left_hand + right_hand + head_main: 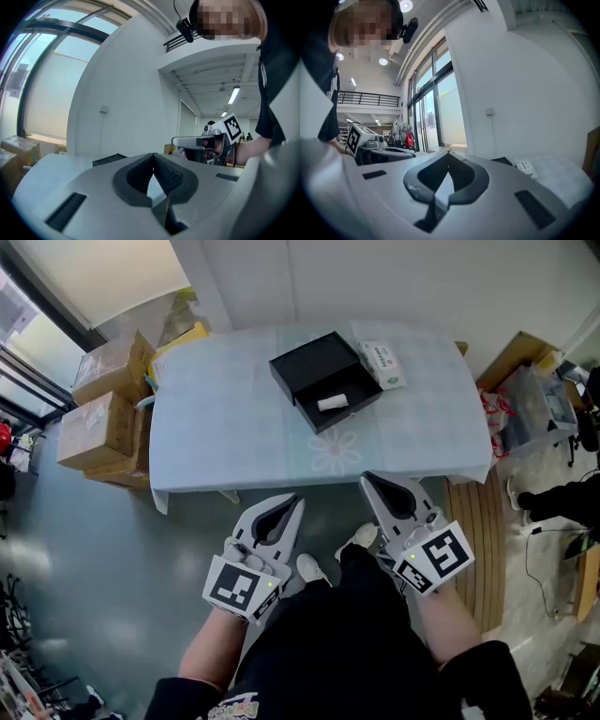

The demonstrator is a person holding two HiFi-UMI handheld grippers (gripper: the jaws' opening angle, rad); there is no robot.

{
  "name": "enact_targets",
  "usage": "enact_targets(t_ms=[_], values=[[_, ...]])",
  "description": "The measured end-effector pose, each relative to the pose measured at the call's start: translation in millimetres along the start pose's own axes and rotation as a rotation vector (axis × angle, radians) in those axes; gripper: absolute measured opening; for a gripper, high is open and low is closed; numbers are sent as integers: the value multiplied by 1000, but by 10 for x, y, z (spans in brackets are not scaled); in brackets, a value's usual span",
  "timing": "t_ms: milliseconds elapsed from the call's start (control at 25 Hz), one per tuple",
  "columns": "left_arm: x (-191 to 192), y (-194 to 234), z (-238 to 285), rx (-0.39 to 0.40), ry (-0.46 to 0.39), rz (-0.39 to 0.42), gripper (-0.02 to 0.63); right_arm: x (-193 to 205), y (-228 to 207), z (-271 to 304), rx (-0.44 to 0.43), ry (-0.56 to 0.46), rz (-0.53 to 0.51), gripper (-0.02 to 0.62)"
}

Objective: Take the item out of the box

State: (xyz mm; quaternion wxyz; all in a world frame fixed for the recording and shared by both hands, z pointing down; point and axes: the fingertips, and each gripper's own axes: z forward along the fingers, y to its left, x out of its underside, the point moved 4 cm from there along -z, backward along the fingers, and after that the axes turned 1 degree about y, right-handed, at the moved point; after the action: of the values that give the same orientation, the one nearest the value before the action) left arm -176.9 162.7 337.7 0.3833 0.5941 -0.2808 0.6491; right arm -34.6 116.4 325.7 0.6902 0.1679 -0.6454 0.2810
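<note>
An open black box (323, 379) lies on the table (234, 427), with a small white item (333, 403) inside its tray. In the head view both grippers hang in front of the table's near edge, well short of the box. My left gripper (298, 499) is shut and empty, with its tips meeting. My right gripper (364, 478) is also shut with nothing between its fingers. The left gripper view shows the box's edge (108, 159) low beyond the closed jaws, and the right gripper view shows it at the right (502, 161).
A white packet with green print (383, 364) lies beside the box on the table. Cardboard boxes (103, 418) stand left of the table, bags and clutter (530, 409) to the right. A wooden slatted board (473, 540) lies on the floor at the right.
</note>
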Motion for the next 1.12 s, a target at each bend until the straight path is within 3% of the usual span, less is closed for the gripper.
enact_targets(t_ms=[480, 1120], values=[[-38, 24, 258, -8, 20, 1, 9, -87, -269, 9, -4, -3, 1, 9], [-174, 62, 929, -70, 14, -1, 9, -211, -1038, 129, -47, -1, 4, 9]])
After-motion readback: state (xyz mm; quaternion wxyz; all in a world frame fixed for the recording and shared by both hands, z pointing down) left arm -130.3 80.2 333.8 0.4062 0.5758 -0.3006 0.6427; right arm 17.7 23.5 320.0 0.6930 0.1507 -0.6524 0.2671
